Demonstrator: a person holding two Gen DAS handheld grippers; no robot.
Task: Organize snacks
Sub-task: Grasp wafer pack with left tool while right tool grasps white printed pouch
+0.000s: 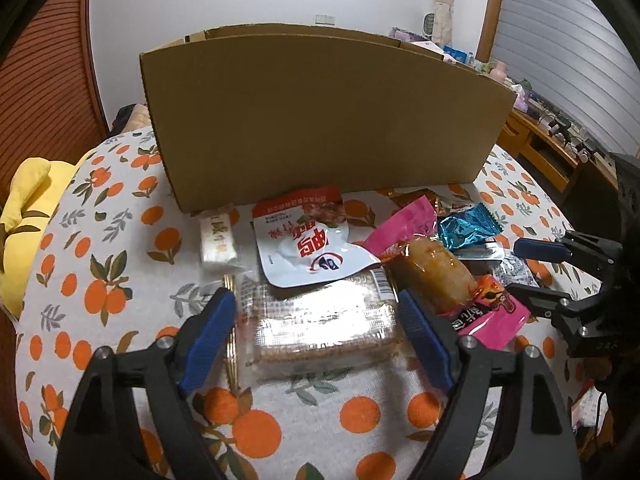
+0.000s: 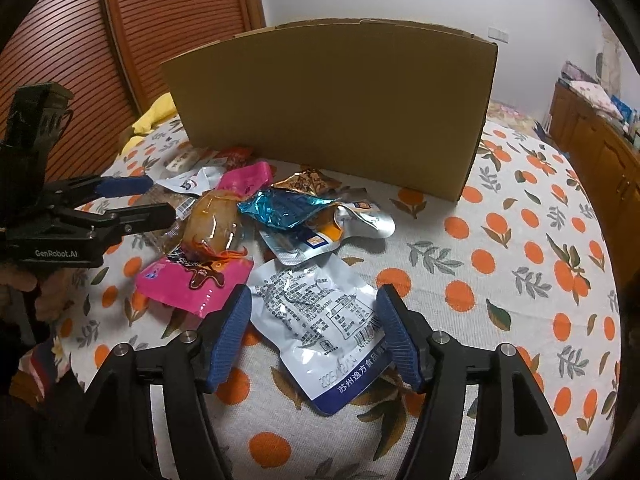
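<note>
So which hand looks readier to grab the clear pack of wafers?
Probably the left. Its open fingers already straddle the wafer pack, while the right gripper sits over a white pouch off to the side.

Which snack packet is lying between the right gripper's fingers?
The white pouch with the blue bottom edge, printed side up with a barcode. It lies between the open right gripper; the pink packet sits left of it.
</note>
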